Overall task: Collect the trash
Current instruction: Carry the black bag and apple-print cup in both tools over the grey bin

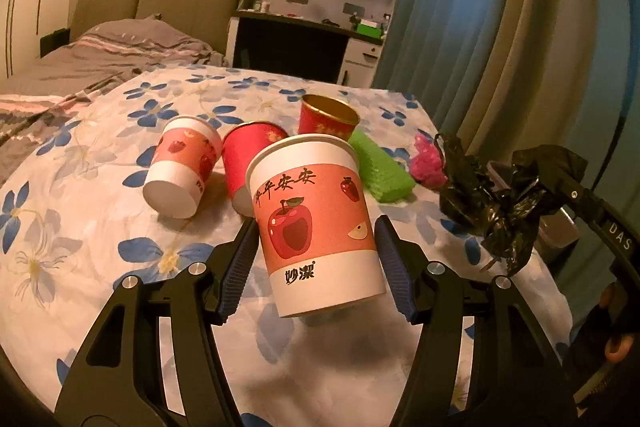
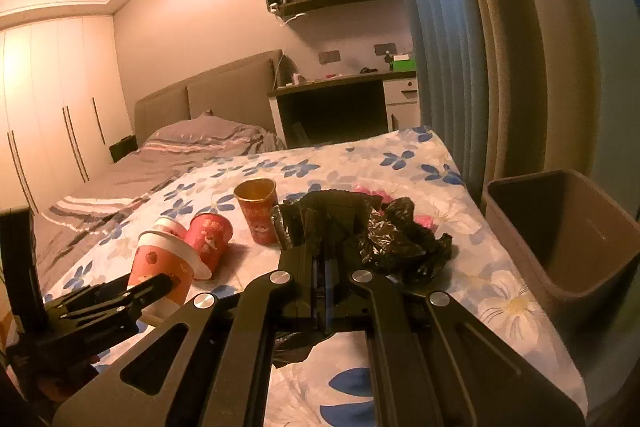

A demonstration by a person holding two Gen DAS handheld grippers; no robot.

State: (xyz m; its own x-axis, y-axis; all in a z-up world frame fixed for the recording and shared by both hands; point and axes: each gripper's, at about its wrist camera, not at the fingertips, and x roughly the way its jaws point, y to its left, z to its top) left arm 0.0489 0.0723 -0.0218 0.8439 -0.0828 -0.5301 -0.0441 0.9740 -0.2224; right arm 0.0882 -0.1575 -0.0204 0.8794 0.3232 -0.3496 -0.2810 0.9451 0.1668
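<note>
My left gripper [image 1: 316, 259] is shut on a white and pink apple-print paper cup [image 1: 316, 223] and holds it upright above the floral cloth; the cup also shows in the right wrist view [image 2: 164, 263]. My right gripper [image 2: 320, 267] is shut on a crumpled black plastic bag [image 2: 384, 231], which also shows at the right of the left wrist view [image 1: 492, 191]. On the cloth lie a second apple cup on its side [image 1: 180, 171], a red cup on its side [image 1: 248, 155], an upright red cup with a gold inside [image 1: 326, 119], a green sponge-like block [image 1: 380, 167] and a pink wad [image 1: 428, 163].
A brown waste bin [image 2: 560, 247] stands open at the table's right edge. Curtains [image 2: 460, 47] hang behind it. A bed [image 1: 100, 59] lies to the left and a desk [image 1: 304, 39] at the back.
</note>
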